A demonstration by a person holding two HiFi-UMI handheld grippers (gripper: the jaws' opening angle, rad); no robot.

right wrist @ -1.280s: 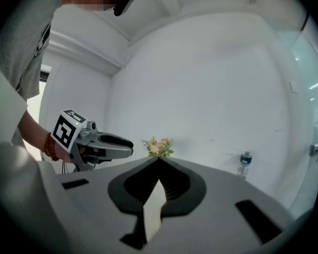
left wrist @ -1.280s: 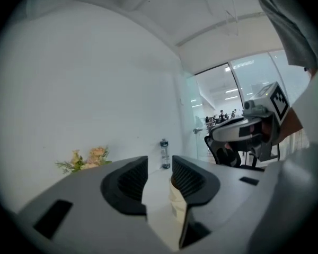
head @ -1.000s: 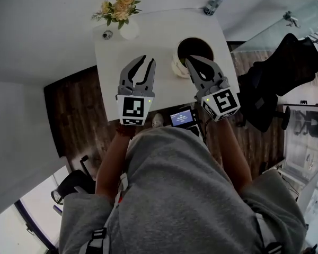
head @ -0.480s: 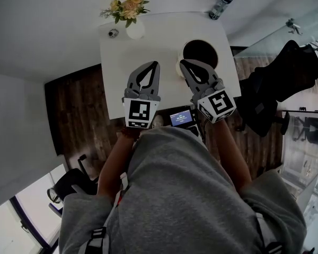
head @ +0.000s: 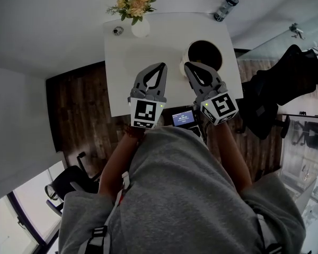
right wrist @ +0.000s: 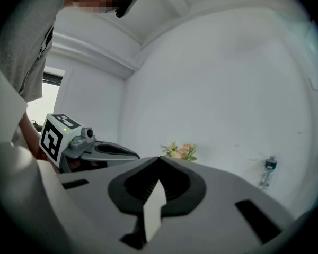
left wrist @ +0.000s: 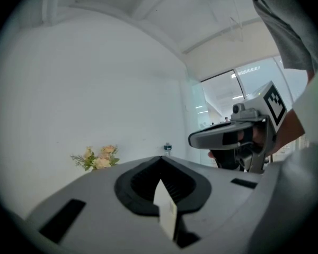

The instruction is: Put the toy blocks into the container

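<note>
White, round, dark-mouthed, the container (head: 206,54) stands beyond left hand-held gripper (head: 162,66) and right hand-held gripper (head: 187,66), both pressed together.

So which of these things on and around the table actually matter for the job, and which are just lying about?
Part of the job:
- container
- left hand-held gripper and right hand-held gripper, both shut and empty
- no toy blocks show

Just lying about:
- flowers in a vase
- water bottle
- office chair
</note>
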